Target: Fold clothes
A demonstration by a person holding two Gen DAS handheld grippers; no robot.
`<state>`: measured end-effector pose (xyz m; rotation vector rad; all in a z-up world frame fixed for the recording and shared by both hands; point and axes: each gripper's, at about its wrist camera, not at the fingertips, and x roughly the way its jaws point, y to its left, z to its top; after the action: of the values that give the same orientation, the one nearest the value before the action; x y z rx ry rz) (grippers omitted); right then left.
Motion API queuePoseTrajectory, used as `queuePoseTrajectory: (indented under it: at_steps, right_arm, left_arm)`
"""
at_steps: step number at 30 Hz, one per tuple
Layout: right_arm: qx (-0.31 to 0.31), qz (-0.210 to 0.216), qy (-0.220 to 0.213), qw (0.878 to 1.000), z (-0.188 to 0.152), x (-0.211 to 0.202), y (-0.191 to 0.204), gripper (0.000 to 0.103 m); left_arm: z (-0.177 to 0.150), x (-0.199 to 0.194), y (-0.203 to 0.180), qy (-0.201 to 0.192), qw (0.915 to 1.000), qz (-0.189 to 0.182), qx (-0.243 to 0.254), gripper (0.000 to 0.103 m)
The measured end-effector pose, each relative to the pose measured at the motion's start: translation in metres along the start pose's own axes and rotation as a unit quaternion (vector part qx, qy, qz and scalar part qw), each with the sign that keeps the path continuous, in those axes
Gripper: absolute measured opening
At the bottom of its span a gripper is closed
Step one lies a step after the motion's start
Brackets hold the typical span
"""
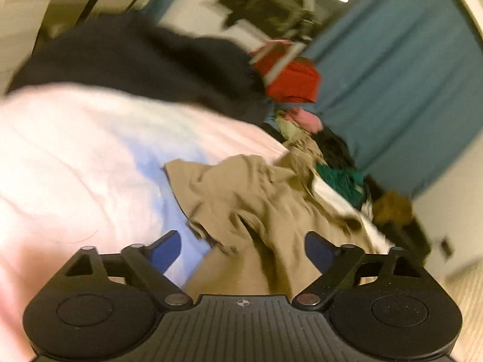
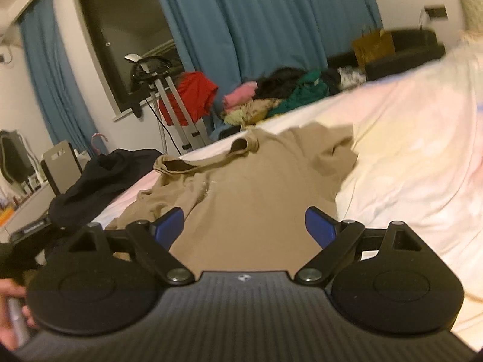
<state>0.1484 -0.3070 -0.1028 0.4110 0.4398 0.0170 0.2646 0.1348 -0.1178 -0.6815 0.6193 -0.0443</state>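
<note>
- The tan shirt (image 2: 250, 193) lies on the bed (image 2: 416, 157), its neck opening turned toward the far edge and its body spread toward the camera in the right wrist view.
- In the left wrist view the same tan shirt (image 1: 259, 199) looks bunched and creased on the white bedding (image 1: 75, 157); this picture is blurred.
- The left tongs (image 1: 243, 249) stand wide open just over the crumpled cloth, holding nothing; whether the tips touch the fabric I cannot tell.
- The right tongs (image 2: 244, 227) are also spread wide and hold nothing, with the flat lower part of the shirt between the blue pads (image 2: 169, 226).
- A dark garment (image 2: 102, 178) lies on the bed's left edge, beside the shirt's sleeve.
- A pile of clothes (image 2: 277, 96), pink, black, green and yellowish, sits at the far side of the bed, well apart from the shirt.
- A red garment (image 2: 193, 96) hangs on a metal stand near the blue curtain (image 2: 271, 21).
- A hand (image 2: 12, 310) shows at the lower left of the right wrist view.
</note>
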Motion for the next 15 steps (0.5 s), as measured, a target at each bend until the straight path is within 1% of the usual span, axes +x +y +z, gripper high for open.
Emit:
queuePoseTrajectory:
  at_steps: [2,4,6,7,8,9,10,11,12,13,15]
  right_arm:
    - [0.005,-0.003,0.009,1.0,-0.003,0.013,-0.004,0.089]
    - [0.009,-0.006,0.018,1.0,-0.004,0.026,-0.008,0.089]
    - [0.021,-0.01,0.022,0.999,-0.003,0.038,-0.013,0.089]
    - [0.023,-0.013,0.023,0.999,-0.003,0.043,-0.015,0.089]
    - [0.021,-0.017,0.023,0.999,-0.002,0.048,-0.015,0.089]
    - [0.019,-0.021,0.022,0.999,-0.001,0.052,-0.016,0.089]
    - [0.017,-0.024,0.021,0.999,-0.001,0.055,-0.015,0.089]
    - [0.017,-0.026,0.02,0.999,0.0,0.058,-0.016,0.089]
    - [0.017,-0.027,0.019,0.999,0.001,0.06,-0.017,0.089]
    - [0.018,-0.028,0.019,0.999,0.001,0.062,-0.018,0.089]
    - [0.019,-0.029,0.021,0.999,0.002,0.067,-0.019,0.089]
  left_arm:
    - [0.012,0.025,0.013,-0.002,0.9996,0.008,-0.026,0.087]
    - [0.019,0.049,0.02,0.002,0.9993,0.029,-0.024,0.079]
    - [0.025,0.072,0.025,0.009,0.9986,0.051,-0.011,0.065]
    - [0.027,0.081,0.025,0.01,0.9982,0.06,-0.001,0.061]
    - [0.03,0.085,0.023,0.006,0.9979,0.062,0.014,0.048]
    - [0.033,0.088,0.019,0.005,0.9977,0.06,0.032,0.039]
    - [0.038,0.091,0.014,0.009,0.9974,0.053,0.049,0.015]
    - [0.044,0.094,0.007,0.014,0.9967,0.043,0.068,0.005]
    - [0.05,0.095,0.0,0.014,0.9953,0.033,0.09,0.005]
    - [0.059,0.091,-0.01,0.003,0.9922,0.025,0.122,0.005]
    - [0.082,0.082,-0.033,-0.03,0.9799,0.021,0.196,0.004]
